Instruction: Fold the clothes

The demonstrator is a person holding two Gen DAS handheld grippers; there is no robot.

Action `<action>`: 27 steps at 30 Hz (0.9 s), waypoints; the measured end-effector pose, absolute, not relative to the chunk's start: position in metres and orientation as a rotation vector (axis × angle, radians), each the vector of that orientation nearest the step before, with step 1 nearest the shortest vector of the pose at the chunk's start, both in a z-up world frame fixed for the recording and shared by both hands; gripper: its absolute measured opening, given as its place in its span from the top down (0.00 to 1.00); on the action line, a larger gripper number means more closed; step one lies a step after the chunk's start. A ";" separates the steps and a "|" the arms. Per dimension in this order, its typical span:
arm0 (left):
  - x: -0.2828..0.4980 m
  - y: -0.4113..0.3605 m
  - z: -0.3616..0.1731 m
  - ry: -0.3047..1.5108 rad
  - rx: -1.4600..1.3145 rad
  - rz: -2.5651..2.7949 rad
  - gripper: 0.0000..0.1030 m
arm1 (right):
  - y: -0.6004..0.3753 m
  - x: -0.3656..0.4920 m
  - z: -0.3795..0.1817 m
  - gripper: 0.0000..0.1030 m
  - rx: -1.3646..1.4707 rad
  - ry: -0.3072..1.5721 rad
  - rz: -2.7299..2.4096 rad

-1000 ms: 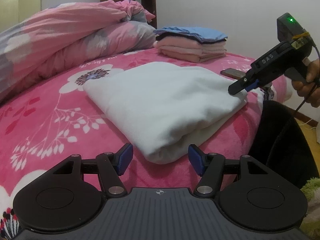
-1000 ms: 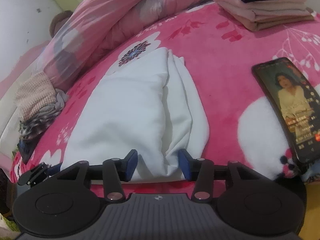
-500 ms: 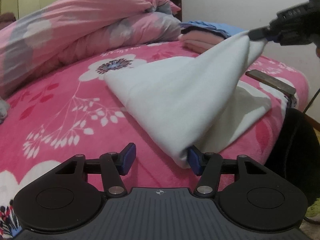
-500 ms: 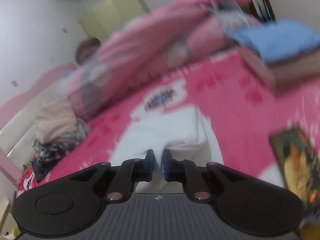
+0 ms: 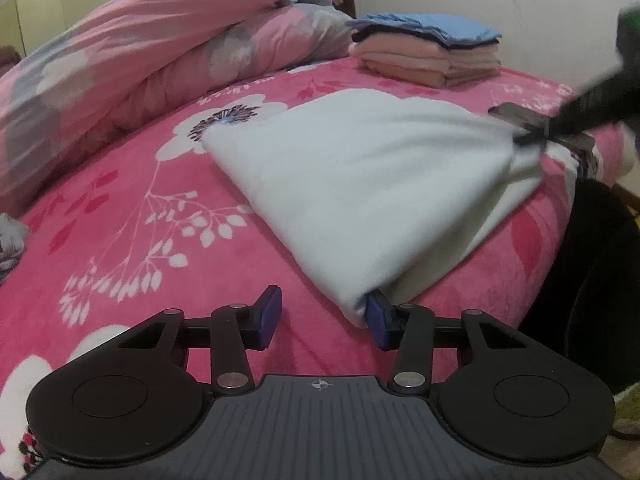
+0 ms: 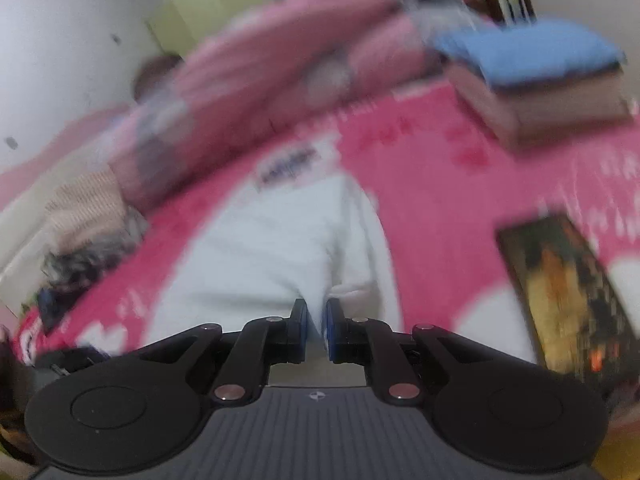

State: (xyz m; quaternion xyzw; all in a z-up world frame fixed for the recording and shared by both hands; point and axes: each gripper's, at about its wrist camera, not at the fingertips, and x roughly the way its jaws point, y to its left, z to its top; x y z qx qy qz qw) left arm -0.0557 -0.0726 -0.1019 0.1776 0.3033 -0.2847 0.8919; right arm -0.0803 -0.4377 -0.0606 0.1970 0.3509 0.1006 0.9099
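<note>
The left gripper (image 5: 322,318), a black two-finger tool with blue pads, sits low over the bed with its fingers spread wide and nothing clamped between them; its right blue pad (image 5: 377,318) touches the near corner of the folded white fleece garment (image 5: 360,184), while the other pad stands apart over bare blanket. The right gripper (image 6: 316,326), the same black and blue make, has its fingers drawn nearly together with a pinch of that white cloth (image 6: 280,248) caught between the pads, and in the left wrist view its dark blurred tip (image 5: 532,136) meets the garment's far right corner, where the fabric bunches up to a point. The garment lies folded in a long slab across the bright pink plush blanket printed with white flowers and leaves (image 5: 132,216), near the bed's front edge. Just beyond the right gripper a dark flat smartphone (image 6: 560,292) rests face up on the blanket, its screen lit but too blurred to read. Farther back sits a neat stack of folded clothes, pale pink and beige with blue on top (image 5: 432,52), and beside it a rumpled pink and grey flowered duvet (image 5: 140,52) is heaped along the wall side. At the far left, a loose pile of striped and grey clothes (image 6: 84,232) lies on the bed
</note>
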 end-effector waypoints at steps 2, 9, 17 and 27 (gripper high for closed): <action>-0.057 -0.073 -0.102 0.634 0.385 -0.590 0.56 | -0.445 -0.080 -0.082 0.90 0.482 0.759 0.203; -0.058 -0.072 -0.102 0.635 0.382 -0.587 0.56 | -0.448 -0.084 -0.058 0.85 0.467 0.715 0.244; -0.056 -0.069 -0.101 0.626 0.369 -0.596 0.56 | -0.445 -0.115 -0.062 0.60 0.409 0.679 0.283; -0.058 -0.069 -0.103 0.602 0.388 -0.610 0.56 | -0.377 -0.115 -0.056 0.88 -0.405 0.640 0.360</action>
